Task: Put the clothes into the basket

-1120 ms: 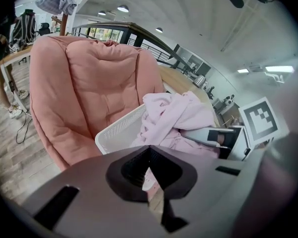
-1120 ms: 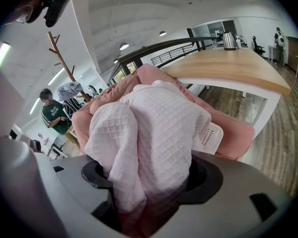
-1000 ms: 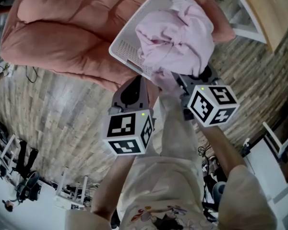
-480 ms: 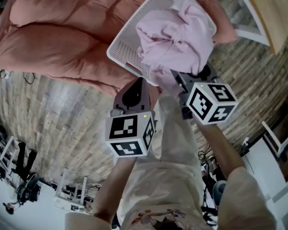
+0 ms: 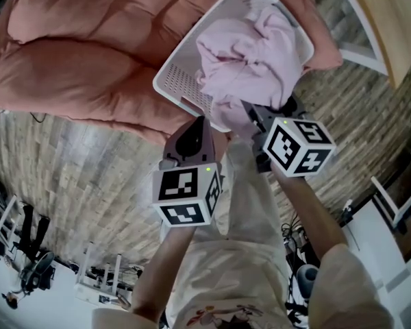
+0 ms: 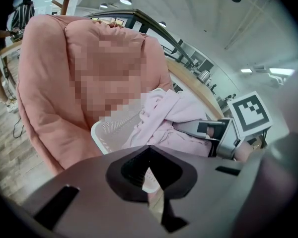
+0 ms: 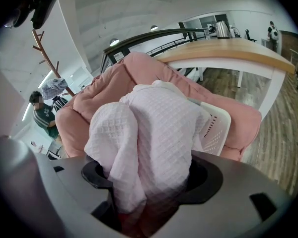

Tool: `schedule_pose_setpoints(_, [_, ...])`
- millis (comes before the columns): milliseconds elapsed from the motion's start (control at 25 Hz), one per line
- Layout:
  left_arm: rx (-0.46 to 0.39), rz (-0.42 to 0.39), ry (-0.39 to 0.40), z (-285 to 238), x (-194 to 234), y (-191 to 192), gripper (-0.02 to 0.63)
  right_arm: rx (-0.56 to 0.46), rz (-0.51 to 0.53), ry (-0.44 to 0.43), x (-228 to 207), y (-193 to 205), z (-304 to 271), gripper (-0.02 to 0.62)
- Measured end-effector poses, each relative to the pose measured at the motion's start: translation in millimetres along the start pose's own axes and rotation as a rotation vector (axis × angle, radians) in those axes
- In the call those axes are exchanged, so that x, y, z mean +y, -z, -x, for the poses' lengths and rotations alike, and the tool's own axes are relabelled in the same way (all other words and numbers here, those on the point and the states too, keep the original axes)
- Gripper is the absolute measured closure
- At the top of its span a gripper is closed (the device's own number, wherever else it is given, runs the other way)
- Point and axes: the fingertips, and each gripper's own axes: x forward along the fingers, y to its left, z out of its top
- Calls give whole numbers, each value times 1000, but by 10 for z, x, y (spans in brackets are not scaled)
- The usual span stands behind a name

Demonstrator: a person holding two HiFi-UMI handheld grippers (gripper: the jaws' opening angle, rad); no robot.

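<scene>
Both my grippers have sunk toward the white laundry basket (image 5: 178, 84). My left gripper (image 6: 149, 152), jaws pressed together and empty, sits beside the near rim. My right gripper (image 5: 259, 118) pinches the tail of the pink waffle-knit garment (image 5: 250, 50), which trails over that rim. The bulk lies straight ahead inside the basket, on the salmon cushion (image 5: 82, 53). The forward path looks open.

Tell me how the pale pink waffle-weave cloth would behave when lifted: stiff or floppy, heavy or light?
Probably floppy: the pale pink waffle-weave cloth droops in folds from the right gripper. Likely light: it bunches loosely over the white plastic basket. Its textured weave should not slip easily.
</scene>
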Motion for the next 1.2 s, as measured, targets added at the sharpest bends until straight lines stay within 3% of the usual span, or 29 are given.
schedule_pose_setpoints(760, [29, -6, 3, -107, 99, 153, 606, 29, -71, 64, -188, 246, -206, 247])
schedule_pose_setpoints(1200, [65, 26, -3, -447, 282, 139, 606, 62, -149, 94, -346, 322, -580, 245])
